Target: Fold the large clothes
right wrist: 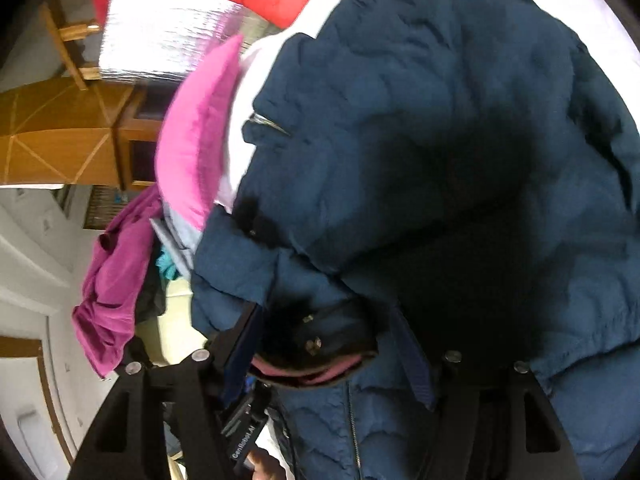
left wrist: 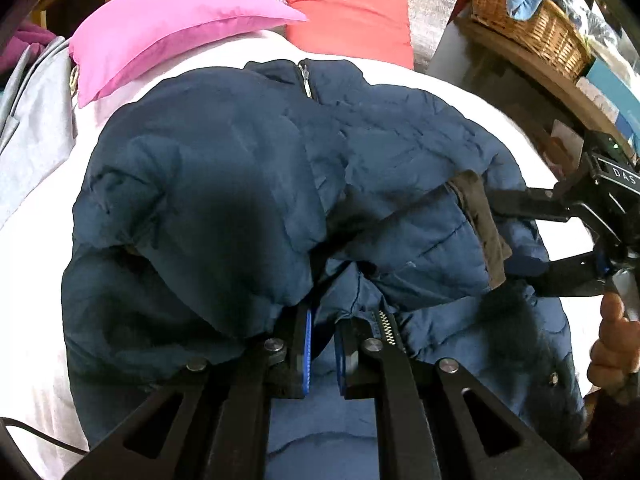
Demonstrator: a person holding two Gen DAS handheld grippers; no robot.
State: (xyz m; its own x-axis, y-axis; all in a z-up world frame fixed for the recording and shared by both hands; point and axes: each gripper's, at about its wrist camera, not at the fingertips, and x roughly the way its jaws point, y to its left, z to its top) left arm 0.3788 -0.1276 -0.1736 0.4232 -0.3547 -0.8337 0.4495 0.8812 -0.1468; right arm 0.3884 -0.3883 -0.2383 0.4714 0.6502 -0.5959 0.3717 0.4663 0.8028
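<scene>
- Navy puffer jacket (left wrist: 248, 184) lies bunched on a white-covered bed (left wrist: 36, 264), collar and zipper top towards the pillows, one sleeve with a dark cuff (left wrist: 482, 228) folded across the body.
- Left tongs (left wrist: 322, 354): jaws only a narrow gap apart, blue pad (left wrist: 307, 354) visible, jacket fabric near the lower zipper (left wrist: 386, 326) caught between them.
- Right tongs (left wrist: 516, 236): seen in the left wrist view at the cuff end of the sleeve, jaws spread wide either side of it. In the right wrist view the fingers straddle a black fur-trimmed fold (right wrist: 316, 340); cannot tell whether they pinch it.
- Pink pillow (left wrist: 168, 36) and red pillow (left wrist: 352, 16) sit at the head of the bed, beyond the collar.
- Wicker basket (left wrist: 532, 32) on a shelf to the right.
- Magenta garment (right wrist: 116, 280) hangs beside the bed.
</scene>
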